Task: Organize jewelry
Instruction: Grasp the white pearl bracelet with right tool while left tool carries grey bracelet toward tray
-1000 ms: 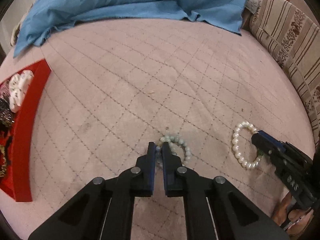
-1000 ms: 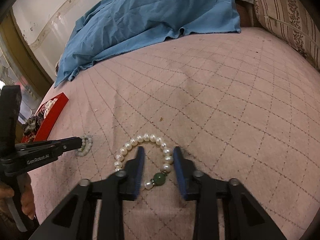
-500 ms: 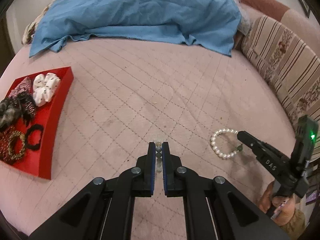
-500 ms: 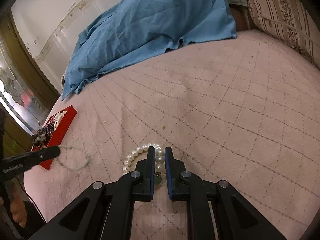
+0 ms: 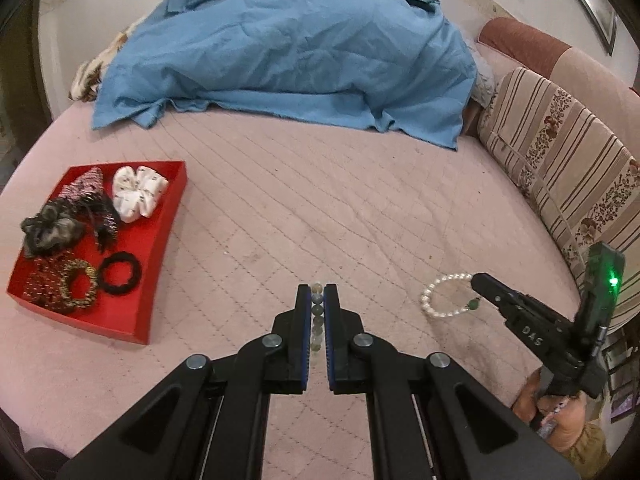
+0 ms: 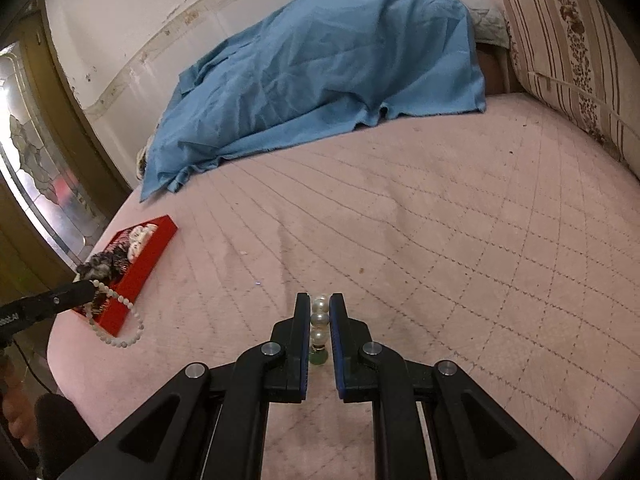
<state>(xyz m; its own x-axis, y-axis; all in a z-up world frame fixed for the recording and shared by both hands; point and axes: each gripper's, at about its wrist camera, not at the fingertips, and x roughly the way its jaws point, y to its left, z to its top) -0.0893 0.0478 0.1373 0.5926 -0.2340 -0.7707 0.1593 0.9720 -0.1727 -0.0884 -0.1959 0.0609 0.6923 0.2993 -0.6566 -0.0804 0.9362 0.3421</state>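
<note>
My left gripper (image 5: 318,300) has its jaws pinched narrow on a bracelet (image 5: 317,312) of pale grey-green beads, which run in a single file between the blue pads; seen from the other side, the rest of the loop (image 6: 120,328) hangs free below the tip, clear of the bed. My right gripper (image 6: 319,308) has its jaws closed on a pearl bracelet (image 6: 319,320) with one green bead (image 6: 318,357) sitting low in the grip, the white pearls stacked above it. From the left camera that pearl loop (image 5: 444,296) dangles off the tip of the right gripper (image 5: 480,282), and I think it hangs just above the cover, though the angle makes it hard to be sure. Both tools point forward over the bed, left one toward the left edge, right one well apart from it on the right, and I can see my right hand (image 5: 560,424) wrapped round its handle. A red tray (image 5: 160,236) lies on the bed to the left, holding a white scrunchie (image 5: 138,194), a black hair tie (image 5: 120,272), a gold beaded ring (image 5: 80,284) and darker, fuzzy pieces. The bed (image 5: 320,208) wears a pink quilted cover in a diamond stitch. A blue cloth (image 5: 288,56) is heaped across the far side, a striped floral cushion (image 5: 560,168) lines the right, and a door with patterned glass (image 6: 36,176) stands at the left.
</note>
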